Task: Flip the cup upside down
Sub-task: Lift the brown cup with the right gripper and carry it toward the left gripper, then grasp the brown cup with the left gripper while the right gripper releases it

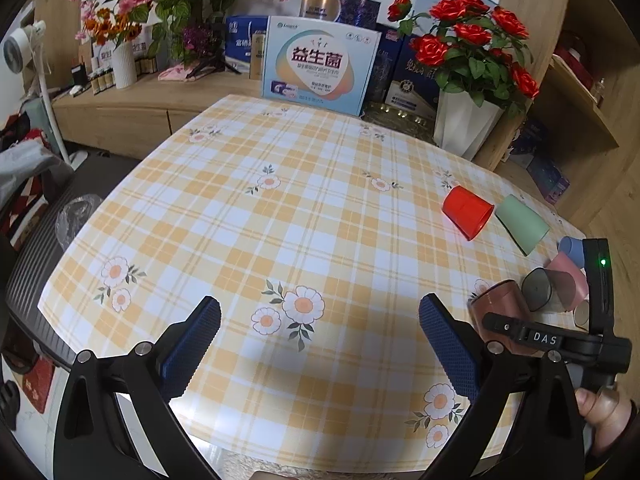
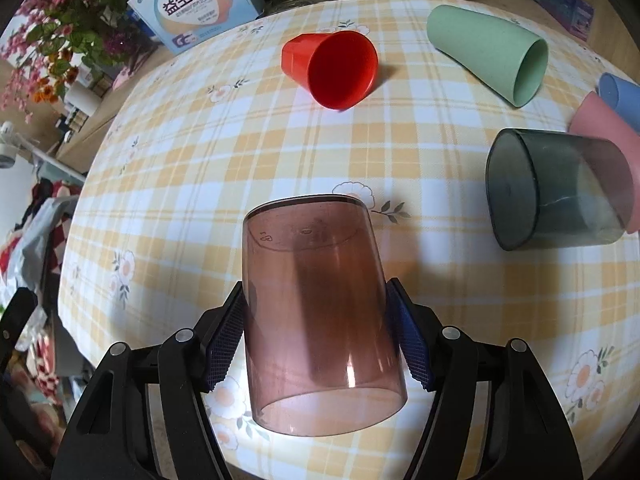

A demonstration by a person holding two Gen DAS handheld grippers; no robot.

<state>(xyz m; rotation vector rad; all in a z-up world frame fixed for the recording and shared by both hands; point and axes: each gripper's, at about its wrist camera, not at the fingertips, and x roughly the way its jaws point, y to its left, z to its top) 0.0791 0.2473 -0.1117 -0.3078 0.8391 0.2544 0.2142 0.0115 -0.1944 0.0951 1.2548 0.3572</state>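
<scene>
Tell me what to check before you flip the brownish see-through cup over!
1. Right gripper shut on the brown cup, a pad on each side: ok.
2. Cup's open mouth faces the camera, closed base points away: ok.
3. Cup lifted off the tablecloth: cannot tell.
4. Space ahead; red cup and grey cup lie apart from it: ok.
5. Left gripper open, holding nothing, off to the side: ok.
</scene>
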